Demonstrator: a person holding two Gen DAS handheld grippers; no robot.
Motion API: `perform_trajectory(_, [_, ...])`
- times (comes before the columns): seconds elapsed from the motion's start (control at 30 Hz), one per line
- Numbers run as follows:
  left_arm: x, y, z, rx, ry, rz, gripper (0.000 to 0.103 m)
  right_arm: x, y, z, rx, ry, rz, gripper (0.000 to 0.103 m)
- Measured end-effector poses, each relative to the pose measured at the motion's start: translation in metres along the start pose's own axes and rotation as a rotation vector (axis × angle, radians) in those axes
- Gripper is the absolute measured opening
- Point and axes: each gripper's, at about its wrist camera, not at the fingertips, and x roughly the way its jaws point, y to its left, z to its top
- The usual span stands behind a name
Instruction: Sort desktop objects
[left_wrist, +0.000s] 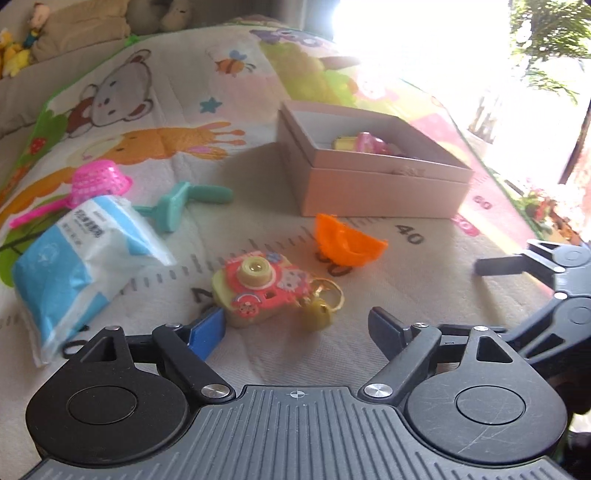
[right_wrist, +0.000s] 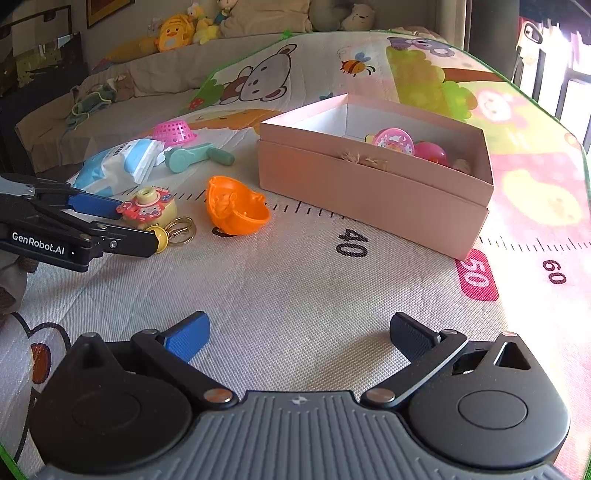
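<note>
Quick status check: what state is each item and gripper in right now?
Left gripper: open, toy camera between its fingers, not gripped.
Right gripper: open, empty, over bare mat.
Toy camera: lying on mat, keyring attached.
Orange bowl: tipped on its side.
Pink box: open, toys inside.
Tissue pack: lying flat on mat.
Pink strainer: upside down.

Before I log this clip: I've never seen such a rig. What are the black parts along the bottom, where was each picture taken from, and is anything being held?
No robot arm here: a person holds a two-finger gripper in each hand, with a camera looking along the fingers. One picture is from the left gripper, the other from the right gripper. Both are open and hold nothing; the left one's fingers flank a toy camera keychain. On the play mat also lie an orange toy bowl, a tissue pack, a teal toy, a pink toy strainer and a pink box with toys inside.
</note>
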Motion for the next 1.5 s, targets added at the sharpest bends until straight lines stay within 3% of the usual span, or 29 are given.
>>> perform_trajectory(0.07, [-0.006, -0.013, -0.004, 0.043, 0.004, -0.113, 0.090, 0.000, 0.000, 0.000, 0.002, -0.001, 0.001, 0.103])
perform_trajectory(0.1, [-0.009, -0.018, -0.006, 0.071, -0.007, -0.121, 0.092, 0.000, 0.001, 0.000, 0.002, -0.002, 0.001, 0.103])
perform_trajectory(0.17, [-0.014, -0.024, -0.006, 0.124, -0.040, -0.069, 0.095, -0.001, 0.000, -0.001, 0.005, -0.003, 0.003, 0.103])
perform_trajectory(0.27, [-0.011, -0.012, 0.001, 0.102, -0.054, 0.065, 0.094, -0.001, 0.000, -0.001, 0.006, -0.003, 0.004, 0.103])
perform_trajectory(0.33, [-0.004, -0.001, 0.004, 0.079, -0.039, 0.124, 0.083, -0.001, 0.000, -0.001, 0.006, -0.003, 0.004, 0.103])
perform_trajectory(0.4, [0.002, 0.007, 0.005, 0.078, -0.022, 0.137, 0.074, -0.001, 0.000, -0.001, 0.005, -0.003, 0.004, 0.103])
perform_trajectory(0.5, [0.010, 0.005, 0.006, 0.106, -0.016, 0.123, 0.074, -0.001, 0.000, -0.001, 0.005, -0.003, 0.003, 0.103])
perform_trajectory(0.57, [0.015, -0.001, 0.007, 0.133, -0.025, 0.117, 0.065, -0.001, 0.000, -0.001, 0.004, -0.003, 0.003, 0.103])
perform_trajectory(0.6, [0.017, -0.003, 0.007, 0.140, -0.028, 0.125, 0.053, -0.001, 0.000, -0.001, 0.004, -0.003, 0.004, 0.103])
perform_trajectory(0.67, [0.018, -0.005, 0.007, 0.136, -0.038, 0.151, 0.047, -0.001, 0.000, -0.001, 0.003, -0.003, 0.003, 0.103])
perform_trajectory(0.77, [0.010, 0.000, 0.004, 0.094, -0.054, 0.224, 0.044, -0.001, 0.000, 0.001, 0.003, 0.006, 0.005, 0.103])
perform_trajectory(0.8, [0.006, 0.003, 0.001, 0.080, -0.059, 0.261, 0.038, 0.000, 0.000, 0.004, 0.004, 0.017, 0.004, 0.103])
perform_trajectory(0.83, [0.002, 0.005, -0.002, 0.065, -0.058, 0.292, 0.024, 0.000, 0.000, 0.008, 0.008, 0.024, 0.009, 0.103])
perform_trajectory(0.87, [-0.002, 0.007, -0.006, 0.045, -0.054, 0.310, 0.022, -0.002, 0.000, 0.013, 0.019, 0.018, 0.019, 0.103])
perform_trajectory(0.97, [-0.014, 0.005, -0.016, 0.032, -0.053, 0.236, 0.023, -0.001, 0.002, 0.039, 0.060, 0.003, 0.075, 0.103])
perform_trajectory(1.07, [-0.020, -0.004, -0.019, 0.063, -0.065, 0.160, 0.037, 0.016, 0.008, 0.067, 0.105, 0.018, 0.117, 0.099])
perform_trajectory(1.1, [-0.019, -0.006, -0.019, 0.076, -0.075, 0.168, 0.050, 0.024, 0.011, 0.074, 0.113, 0.025, 0.122, 0.096])
perform_trajectory(1.13, [-0.017, -0.004, -0.017, 0.087, -0.084, 0.192, 0.058, 0.033, 0.014, 0.080, 0.116, 0.031, 0.120, 0.092])
perform_trajectory(1.2, [-0.013, 0.002, -0.013, 0.104, -0.082, 0.225, 0.064, 0.049, 0.018, 0.087, 0.116, 0.055, 0.107, 0.078])
perform_trajectory(1.23, [-0.009, 0.008, -0.009, 0.105, -0.077, 0.234, 0.069, 0.056, 0.020, 0.088, 0.115, 0.077, 0.108, 0.058])
perform_trajectory(1.27, [-0.005, 0.013, -0.006, 0.104, -0.070, 0.238, 0.071, 0.058, 0.020, 0.087, 0.117, 0.092, 0.112, 0.052])
perform_trajectory(1.3, [-0.001, 0.018, -0.003, 0.104, -0.061, 0.239, 0.073, 0.057, 0.019, 0.085, 0.120, 0.091, 0.114, 0.052])
perform_trajectory(1.43, [0.014, 0.028, 0.011, 0.110, -0.055, 0.191, 0.082, 0.037, 0.011, 0.071, 0.094, 0.073, 0.095, 0.034])
perform_trajectory(1.5, [0.022, 0.028, 0.016, 0.109, -0.050, 0.166, 0.082, 0.024, 0.003, 0.061, 0.094, 0.064, 0.076, 0.034])
